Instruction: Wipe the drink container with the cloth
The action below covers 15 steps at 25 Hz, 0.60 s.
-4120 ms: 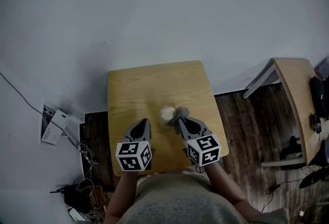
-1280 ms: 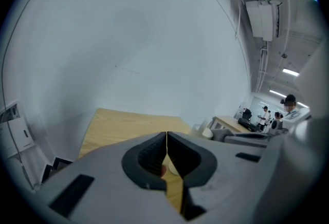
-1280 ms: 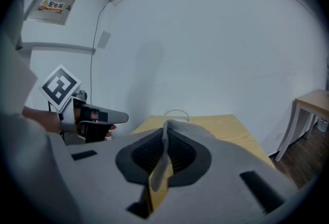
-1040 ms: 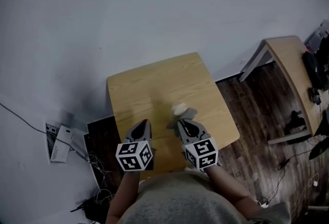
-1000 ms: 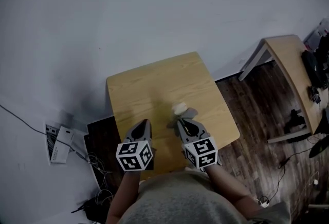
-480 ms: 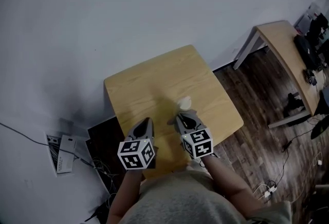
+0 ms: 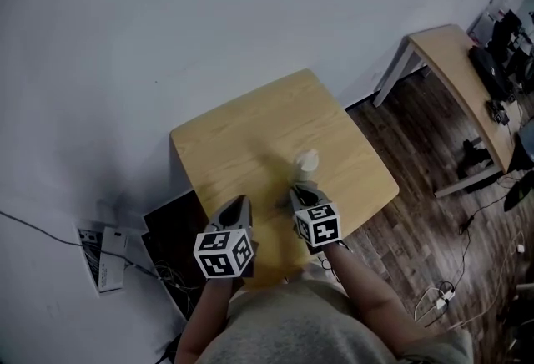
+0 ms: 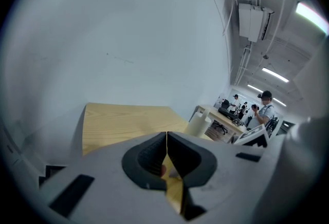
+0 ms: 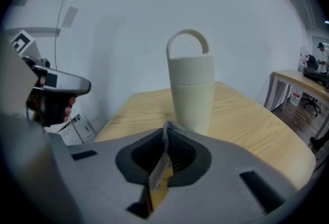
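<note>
Cup stands upright on the table, straight ahead of the right gripper and close beyond its jaw tips; whether anything touches it I cannot tell. It is pale, with a loop handle on top. That gripper's jaws are closed on the cloth, a thin grey strip pinched between them, its edge poking up past the tips toward the cup's foot. In the head view the cup sits near the table's middle, just beyond the right gripper, and off to the right of the left gripper, apart from it. The left gripper's jaws are pressed together with nothing between them; it is over the table's near part, and its own view has the cup off to the right. Count: one cup, one cloth, two grippers, one table under them, one more desk at the far right
</note>
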### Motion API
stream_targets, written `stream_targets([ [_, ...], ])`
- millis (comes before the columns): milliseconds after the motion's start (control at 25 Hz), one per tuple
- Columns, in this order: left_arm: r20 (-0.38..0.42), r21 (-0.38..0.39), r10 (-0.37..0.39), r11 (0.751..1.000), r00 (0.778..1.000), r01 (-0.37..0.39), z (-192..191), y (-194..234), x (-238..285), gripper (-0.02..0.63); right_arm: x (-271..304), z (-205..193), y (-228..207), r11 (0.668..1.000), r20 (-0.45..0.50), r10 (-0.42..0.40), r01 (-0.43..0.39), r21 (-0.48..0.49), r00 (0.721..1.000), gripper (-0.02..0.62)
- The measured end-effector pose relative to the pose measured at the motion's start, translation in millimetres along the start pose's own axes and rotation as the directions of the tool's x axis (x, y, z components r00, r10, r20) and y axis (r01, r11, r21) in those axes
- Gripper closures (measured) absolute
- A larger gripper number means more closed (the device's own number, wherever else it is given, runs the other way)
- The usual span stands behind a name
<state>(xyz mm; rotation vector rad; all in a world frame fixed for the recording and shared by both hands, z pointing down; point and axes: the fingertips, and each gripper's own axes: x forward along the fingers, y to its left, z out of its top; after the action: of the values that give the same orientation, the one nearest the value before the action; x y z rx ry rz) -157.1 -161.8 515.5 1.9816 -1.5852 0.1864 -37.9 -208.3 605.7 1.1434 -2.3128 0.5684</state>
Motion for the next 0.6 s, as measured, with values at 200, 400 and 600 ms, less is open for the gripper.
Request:
stream_targets([
  [200, -0.001, -0.001, -0.012, 1.000, 1.000, 0.012, 0, 10, -5, 0.603, 12, -16, 2, 0.999, -0.037, -0.036, 0.037, 0.014, 0.999, 0.586],
  [400, -0.002, 0.001, -0.025, 1.000, 1.000, 0.025, -2, 14, -11, 0.603, 18, -27, 2, 0.997, -0.061, -0.068, 0.069, 0.018, 0.996, 0.586],
  [600, -0.006, 0.006, -0.033, 0.999, 0.999, 0.033, -4, 20, -16, 0.603, 17, -22, 21, 0.999, -0.059, -0.041, 0.041, -0.001, 0.997, 0.586],
])
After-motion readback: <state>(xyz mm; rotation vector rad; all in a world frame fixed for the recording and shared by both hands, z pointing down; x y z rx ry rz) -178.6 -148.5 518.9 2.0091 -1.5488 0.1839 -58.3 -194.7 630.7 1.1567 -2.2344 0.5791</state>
